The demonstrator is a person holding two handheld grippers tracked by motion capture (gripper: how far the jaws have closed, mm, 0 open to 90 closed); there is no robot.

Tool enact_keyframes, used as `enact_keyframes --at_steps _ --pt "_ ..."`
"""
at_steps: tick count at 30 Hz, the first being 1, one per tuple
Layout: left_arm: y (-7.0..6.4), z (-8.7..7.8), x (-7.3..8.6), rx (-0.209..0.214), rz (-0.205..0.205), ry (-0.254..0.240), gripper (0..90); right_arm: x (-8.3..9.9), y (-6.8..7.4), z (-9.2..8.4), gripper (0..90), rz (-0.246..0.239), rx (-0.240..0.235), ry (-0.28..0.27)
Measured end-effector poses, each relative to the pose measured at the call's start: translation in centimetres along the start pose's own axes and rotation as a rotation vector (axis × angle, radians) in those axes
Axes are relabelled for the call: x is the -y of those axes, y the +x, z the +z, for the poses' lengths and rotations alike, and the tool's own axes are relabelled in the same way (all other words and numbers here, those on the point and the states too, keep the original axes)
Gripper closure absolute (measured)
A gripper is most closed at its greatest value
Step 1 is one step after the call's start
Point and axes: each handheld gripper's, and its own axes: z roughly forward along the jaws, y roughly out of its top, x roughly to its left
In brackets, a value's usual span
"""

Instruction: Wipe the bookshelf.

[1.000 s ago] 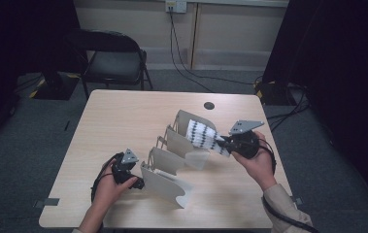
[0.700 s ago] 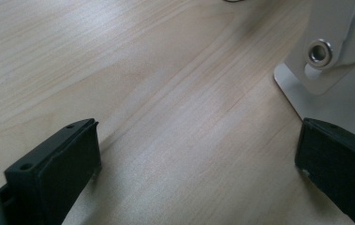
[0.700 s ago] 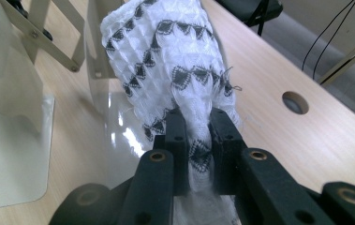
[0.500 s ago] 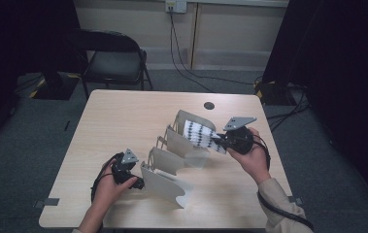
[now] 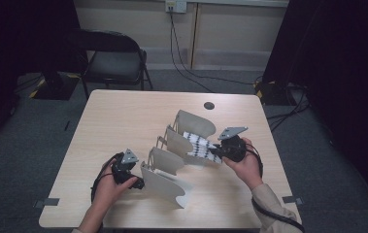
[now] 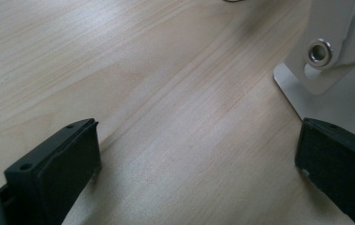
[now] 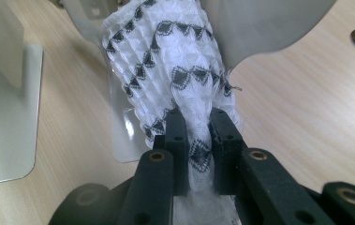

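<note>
Right gripper (image 7: 198, 129) is clamped on the cloth (image 7: 175, 70), which lies ahead of it between two rack (image 5: 172, 160) dividers. Release not yet done. Left gripper (image 6: 198, 154) gapes wide, empty, beside the rack.

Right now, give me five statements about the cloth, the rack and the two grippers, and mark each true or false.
1. The right gripper is shut on the patterned cloth. True.
2. The cloth is plain red. False: it is white with black diamond marks.
3. The left gripper has its jaws apart with bare table between them. True.
4. The white rack stands on the floor. False: it stands on the table.
5. The chair lies tipped over. False: it stands upright beyond the table.
</note>
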Motion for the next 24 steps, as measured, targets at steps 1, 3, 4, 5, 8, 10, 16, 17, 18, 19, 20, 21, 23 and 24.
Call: enact_keyframes --at_steps 1,3,4,5,8,10,16,17,18,19,20,21,23,24 --pt "0.0 0.0 0.0 0.000 0.000 0.000 0.0 0.2 0.1 0.2 80.3 0.004 -0.001 0.003" --pt "0.0 0.0 0.0 0.000 0.000 0.000 0.0 0.6 0.2 0.7 80.3 0.005 -0.006 0.011" --pt "0.0 0.0 0.0 -0.001 0.001 0.000 0.0 0.9 0.3 0.9 80.3 0.009 -0.009 0.015" --pt "0.0 0.0 0.0 0.000 0.000 0.000 0.0 1.1 0.3 1.1 80.3 0.011 -0.011 0.016" --pt "0.0 0.0 0.0 -0.001 0.000 0.000 0.0 1.9 0.3 1.7 80.3 0.020 -0.016 0.035" --pt "0.0 0.0 0.0 0.000 0.000 0.000 0.0 2.4 0.3 1.8 80.2 0.031 -0.025 0.040" --pt "0.0 0.0 0.0 0.000 0.000 0.000 0.0 3.6 0.3 0.9 80.0 0.045 -0.018 0.046" --pt "0.0 0.0 0.0 0.000 0.000 -0.001 0.0 3.8 0.3 0.7 80.0 0.045 -0.016 0.049" --pt "0.0 0.0 0.0 -0.001 0.001 0.000 0.0 4.2 0.3 0.4 80.0 0.052 -0.016 0.048" --pt "0.0 0.0 0.0 -0.001 0.001 0.000 0.0 4.5 0.3 0.2 80.0 0.055 -0.013 0.045" --pt "0.0 0.0 0.0 0.000 0.001 0.000 0.0 4.9 0.2 -0.2 79.9 0.067 -0.015 0.041" --pt "0.0 0.0 0.0 0.000 0.001 0.000 0.0 5.2 0.2 -0.3 79.9 0.076 -0.019 0.044" --pt "0.0 0.0 0.0 0.000 0.000 -0.001 0.0 5.9 0.1 -0.8 79.9 0.081 -0.008 0.043" --pt "0.0 0.0 0.0 0.000 0.001 0.000 0.0 6.2 0.0 -1.1 79.9 0.087 -0.008 0.043"
